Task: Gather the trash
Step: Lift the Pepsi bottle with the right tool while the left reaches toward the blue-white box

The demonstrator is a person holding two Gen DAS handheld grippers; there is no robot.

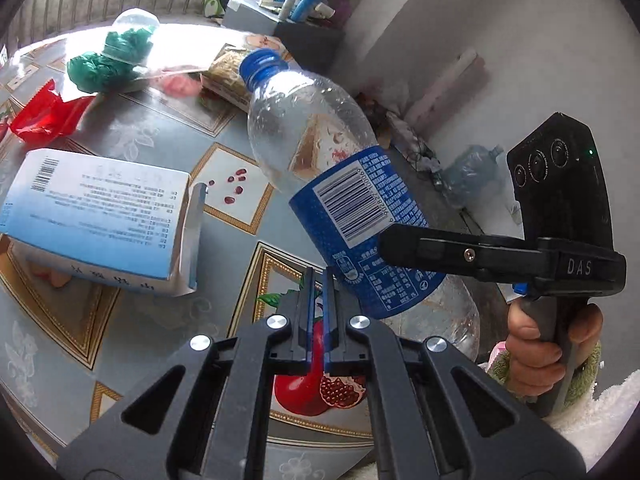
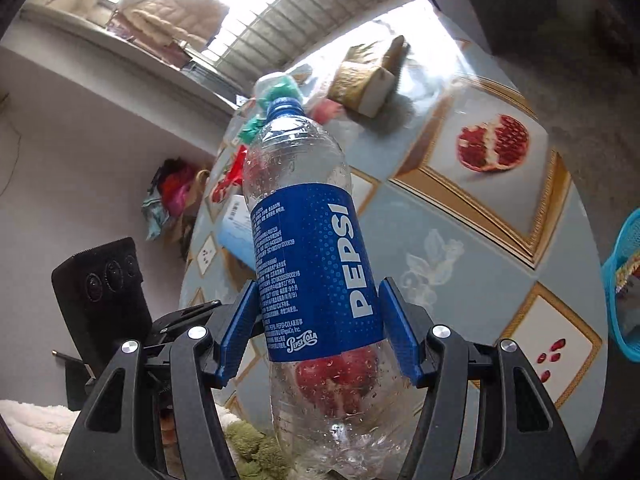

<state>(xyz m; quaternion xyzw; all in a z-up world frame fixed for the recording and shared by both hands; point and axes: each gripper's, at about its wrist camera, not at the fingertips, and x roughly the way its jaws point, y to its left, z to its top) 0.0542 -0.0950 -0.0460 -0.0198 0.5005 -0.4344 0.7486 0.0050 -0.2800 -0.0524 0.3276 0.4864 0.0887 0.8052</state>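
Bottle [image 2: 316,272], empty, capped, sits clamped between my right gripper's [image 2: 318,332] pads at the label, lifted over the table [image 2: 460,240]. Left gripper [image 1: 318,320] is fully closed, holding nothing. Carry step, I judge; next needs a swing to the blue basket [image 2: 624,280] and release.

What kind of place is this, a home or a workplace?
Most likely a lived-in room of a home. The table has a pomegranate-print cover with household litter on it, a quilt lies on the windowsill, and a big water jug stands on the floor by the wall.
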